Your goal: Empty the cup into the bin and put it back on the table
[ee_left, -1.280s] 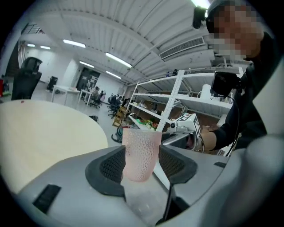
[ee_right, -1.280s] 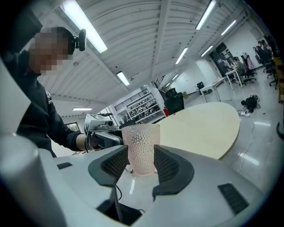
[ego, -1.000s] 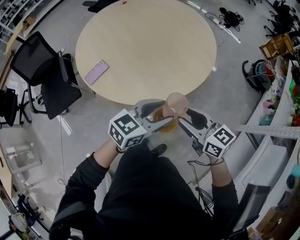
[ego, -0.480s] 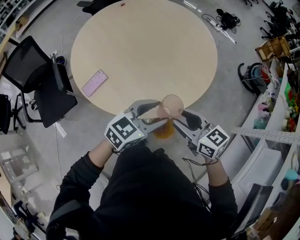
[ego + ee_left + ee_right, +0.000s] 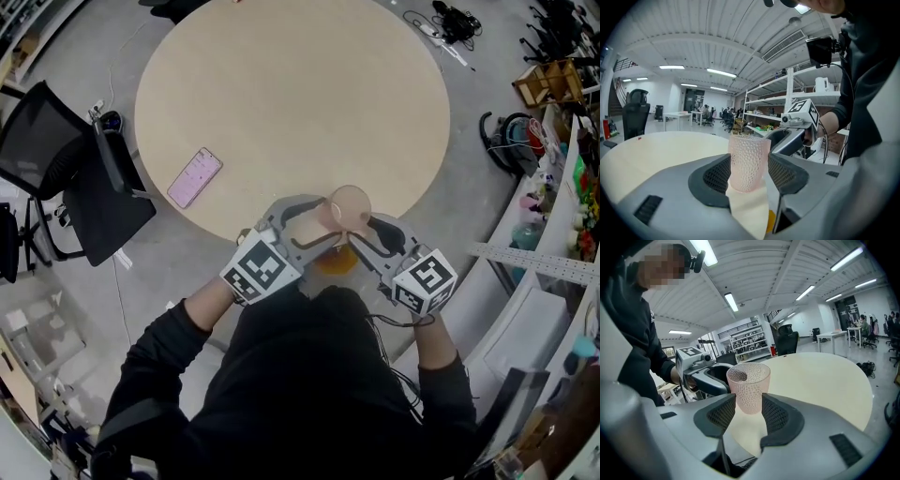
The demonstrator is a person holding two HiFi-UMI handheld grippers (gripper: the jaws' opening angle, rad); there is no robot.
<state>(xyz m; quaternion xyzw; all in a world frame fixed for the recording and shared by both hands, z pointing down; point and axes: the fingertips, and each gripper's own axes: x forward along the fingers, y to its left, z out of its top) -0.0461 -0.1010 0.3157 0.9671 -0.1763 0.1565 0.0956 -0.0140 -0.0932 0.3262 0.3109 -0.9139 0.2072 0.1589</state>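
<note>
A person in black sleeves point(image 5: 281, 394) holds both tools close in front of the body, marker cubes toward the chest. The left gripper point(image 5: 324, 225) and the right gripper point(image 5: 362, 231) meet from opposite sides on one pale pink, dimpled, translucent plastic cup point(image 5: 349, 206). In the left gripper view the cup point(image 5: 749, 161) stands upright with both ribbed black pads point(image 5: 717, 177) pressed against its sides, so that gripper is clamped on it. The right gripper view shows the same: its pads point(image 5: 775, 416) close on the lower part of the cup point(image 5: 749, 387), jaws set wide around it. The cup sits at the near edge of the round beige worktop point(image 5: 291, 103); whether its base touches the surface cannot be told. Just under the grippers, on the grey floor, part of an orange object point(image 5: 336, 262) shows. Farther out, a pink phone point(image 5: 195, 177) lies near the worktop's left edge, well apart from the cup, and a black office chair point(image 5: 66, 169) stands beside it
</note>
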